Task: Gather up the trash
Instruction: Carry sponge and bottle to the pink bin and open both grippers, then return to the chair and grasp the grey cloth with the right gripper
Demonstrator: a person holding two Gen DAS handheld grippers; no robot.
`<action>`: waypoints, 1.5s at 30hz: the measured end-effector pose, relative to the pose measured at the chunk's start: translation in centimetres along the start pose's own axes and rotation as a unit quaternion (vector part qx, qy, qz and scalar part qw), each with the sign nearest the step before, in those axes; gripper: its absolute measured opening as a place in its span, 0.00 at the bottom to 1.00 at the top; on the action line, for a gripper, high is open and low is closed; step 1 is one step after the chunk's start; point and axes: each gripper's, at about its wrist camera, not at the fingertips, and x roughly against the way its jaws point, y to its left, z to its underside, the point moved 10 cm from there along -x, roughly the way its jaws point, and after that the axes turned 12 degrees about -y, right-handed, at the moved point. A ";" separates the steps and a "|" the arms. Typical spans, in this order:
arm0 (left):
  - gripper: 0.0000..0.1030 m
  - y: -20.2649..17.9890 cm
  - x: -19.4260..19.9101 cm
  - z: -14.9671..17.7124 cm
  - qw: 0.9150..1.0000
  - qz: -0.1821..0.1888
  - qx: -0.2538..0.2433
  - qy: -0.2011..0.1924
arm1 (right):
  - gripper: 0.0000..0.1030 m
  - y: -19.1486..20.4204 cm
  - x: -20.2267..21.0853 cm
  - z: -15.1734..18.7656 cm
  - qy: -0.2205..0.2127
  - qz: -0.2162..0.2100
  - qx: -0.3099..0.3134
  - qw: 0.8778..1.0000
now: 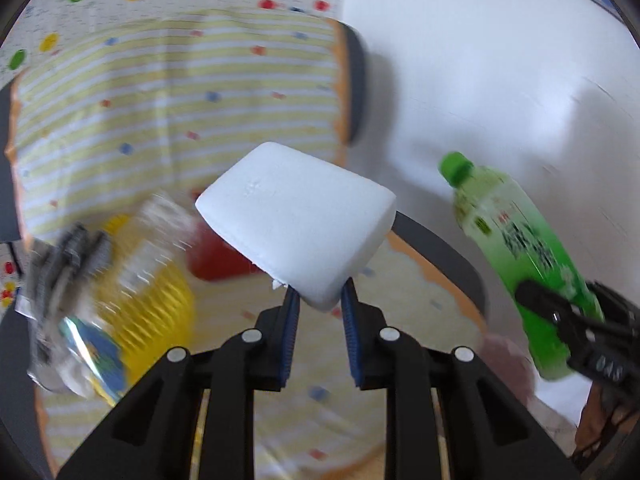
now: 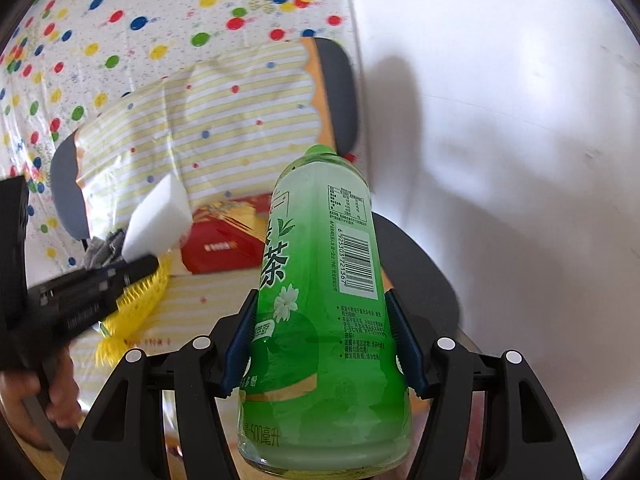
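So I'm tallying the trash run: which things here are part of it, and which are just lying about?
Part of the job:
- foam block, in the left hand-held gripper
- green bottle, in the right hand-held gripper
- lined bin
- red box and yellow piece already in the bin

Lying about:
- dotted sheet
- white floor

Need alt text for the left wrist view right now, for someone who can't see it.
The left gripper pinches a white foam block by its corner above a bin lined with a striped bag. At right, the right gripper holds a green bottle.
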 end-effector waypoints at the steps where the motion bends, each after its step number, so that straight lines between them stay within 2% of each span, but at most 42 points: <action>1: 0.19 -1.4 0.2 0.6 1.000 0.015 -0.004 0.002 | 0.60 -1.1 1.1 0.3 0.001 0.015 0.001 1.000; 5: 0.19 -7.1 0.3 3.5 0.996 0.079 -0.024 0.024 | 0.60 -5.5 5.4 2.7 0.012 0.077 -0.008 0.997; 8: 0.20 -12.3 0.3 6.2 0.988 0.137 -0.051 0.053 | 0.60 -9.4 8.4 5.7 0.036 0.126 -0.025 0.991; 12: 0.21 -19.4 0.0 10.2 0.967 0.216 -0.093 0.103 | 0.60 -13.6 10.8 10.3 0.080 0.172 -0.053 0.980; 13: 0.21 -21.5 -0.3 11.6 0.956 0.245 -0.102 0.126 | 0.60 -14.7 11.3 11.5 0.089 0.182 -0.066 0.977; 15: 0.21 -24.0 -1.1 13.5 0.941 0.278 -0.107 0.161 | 0.60 -16.7 11.6 13.5 0.104 0.196 -0.090 0.971; 19: 0.21 -27.0 -4.4 16.8 0.929 0.265 -0.134 0.221 | 0.60 -19.3 10.7 15.9 0.125 0.212 -0.117 0.962; 23: 0.22 -29.5 -6.1 18.6 0.918 0.275 -0.136 0.253 | 0.61 -21.2 8.7 17.3 0.139 0.210 -0.146 0.957; 25: 0.24 -30.3 -7.2 19.3 0.915 0.273 -0.138 0.263 | 0.61 -22.0 7.6 17.5 0.140 0.212 -0.154 0.955; 27: 0.38 -30.6 -8.3 19.8 0.914 0.266 -0.139 0.273 | 0.62 -22.4 7.2 17.3 0.134 0.212 -0.162 0.954; 30: 0.53 -30.9 -9.3 20.1 0.913 0.266 -0.132 0.279 | 0.65 -23.3 6.9 16.1 0.123 0.223 -0.165 0.953; 33: 0.54 -30.7 -9.2 19.3 0.915 0.269 -0.128 0.272 | 0.65 -23.5 7.6 15.1 0.111 0.227 -0.163 0.954; 35: 0.54 -29.9 -8.6 18.3 0.921 0.267 -0.130 0.253 | 0.65 -22.9 8.3 13.7 0.094 0.228 -0.145 0.958; 39: 0.54 -26.6 -6.9 15.4 0.944 0.233 -0.131 0.194 | 0.65 -20.2 10.0 10.7 0.046 0.207 -0.122 0.970; 42: 0.54 -22.7 -4.7 13.2 0.962 0.186 -0.121 0.161 | 0.65 -15.6 10.7 7.9 0.008 0.148 -0.099 0.984; 45: 0.56 -17.9 -2.5 11.0 0.975 0.148 -0.093 0.137 | 0.65 -9.5 10.7 5.2 -0.017 0.071 -0.060 0.996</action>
